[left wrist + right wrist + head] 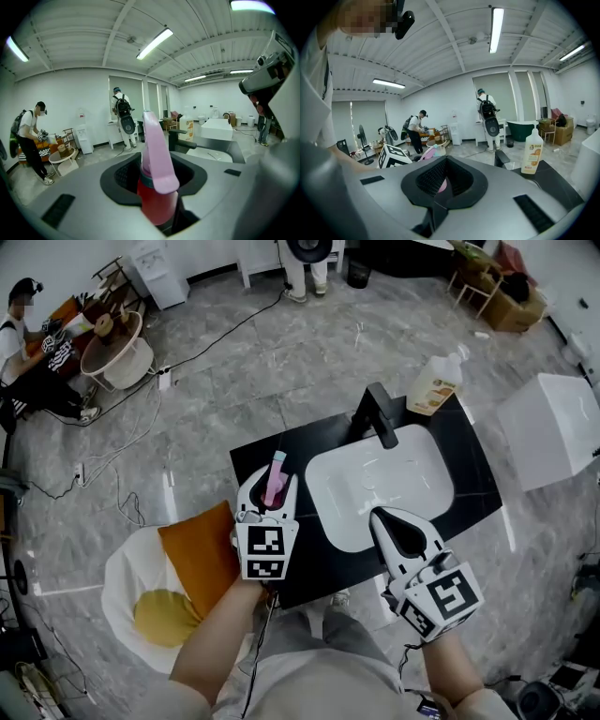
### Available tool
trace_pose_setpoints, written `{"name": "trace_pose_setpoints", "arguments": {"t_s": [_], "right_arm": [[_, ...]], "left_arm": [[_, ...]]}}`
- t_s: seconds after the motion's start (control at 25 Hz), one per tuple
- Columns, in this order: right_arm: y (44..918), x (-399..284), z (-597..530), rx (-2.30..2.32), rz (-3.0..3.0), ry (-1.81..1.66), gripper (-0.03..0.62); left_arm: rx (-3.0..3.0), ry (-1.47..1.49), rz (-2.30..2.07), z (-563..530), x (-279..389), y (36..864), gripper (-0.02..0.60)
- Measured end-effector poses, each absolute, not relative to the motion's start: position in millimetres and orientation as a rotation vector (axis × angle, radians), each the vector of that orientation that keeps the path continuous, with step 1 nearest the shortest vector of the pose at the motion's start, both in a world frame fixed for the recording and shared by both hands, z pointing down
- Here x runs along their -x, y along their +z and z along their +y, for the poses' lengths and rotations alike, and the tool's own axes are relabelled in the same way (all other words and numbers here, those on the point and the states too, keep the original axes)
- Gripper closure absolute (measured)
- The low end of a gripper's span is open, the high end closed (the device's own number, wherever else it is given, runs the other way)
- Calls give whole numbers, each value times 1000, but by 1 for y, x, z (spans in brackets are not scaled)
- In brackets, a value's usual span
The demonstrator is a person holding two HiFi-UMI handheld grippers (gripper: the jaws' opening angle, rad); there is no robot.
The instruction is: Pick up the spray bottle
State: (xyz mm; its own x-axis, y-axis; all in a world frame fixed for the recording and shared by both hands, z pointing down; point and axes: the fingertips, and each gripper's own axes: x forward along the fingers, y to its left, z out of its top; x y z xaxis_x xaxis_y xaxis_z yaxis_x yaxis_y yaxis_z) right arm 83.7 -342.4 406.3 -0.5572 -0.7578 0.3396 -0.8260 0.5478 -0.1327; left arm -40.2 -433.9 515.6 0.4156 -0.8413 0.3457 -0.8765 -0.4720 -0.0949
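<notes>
spray bottle (276, 474): pink, upright between the left jaws, over the left end of the black counter (314, 570), just left of the white sink basin (412, 474). Base hidden, so can't tell if it is clear of the counter.
left gripper (271, 491): clamped on the bottle's red body, just under the collar. The pink trigger head (157, 154) sticks up above the pads.
right gripper (382, 517): jaws together, nothing between them. It hangs over the basin's near edge, apart from the bottle.
weight: small plastic bottle, probably light. Any liquid inside would shift on a tilt.
stiffness: thin walls likely give under a hard squeeze. Neck and collar look stiffer.
surface: smooth, rounded plastic, could slip or twist in the pads.
balance: the head overhangs one side, so likely top-heavy.
best hold: the body right below the collar, as now. Keep off the trigger, which could fire.
risk: bottle rotating in the pads if tipped, so keep it upright.
others: black faucet (379, 414) behind the basin, soap pump bottle (433, 386) at the counter's far right corner, both well apart.
</notes>
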Motion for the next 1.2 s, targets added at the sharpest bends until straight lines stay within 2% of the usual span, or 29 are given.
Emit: {"name": "trace_pose_setpoints", "arguments": {"t_s": [0.72, 1.0, 1.2], "right_arm": [[269, -106, -290, -1418, -2718, 108, 565], [271, -106, -265, -1400, -2695, 67, 565], [282, -108, -253, -1420, -2681, 96, 566]], "left_arm": [[-2882, 489, -1403, -360, 25, 343, 414], [-2984, 538, -1392, -316, 29, 315, 414], [-2978, 453, -1400, -291, 33, 305, 414]]}}
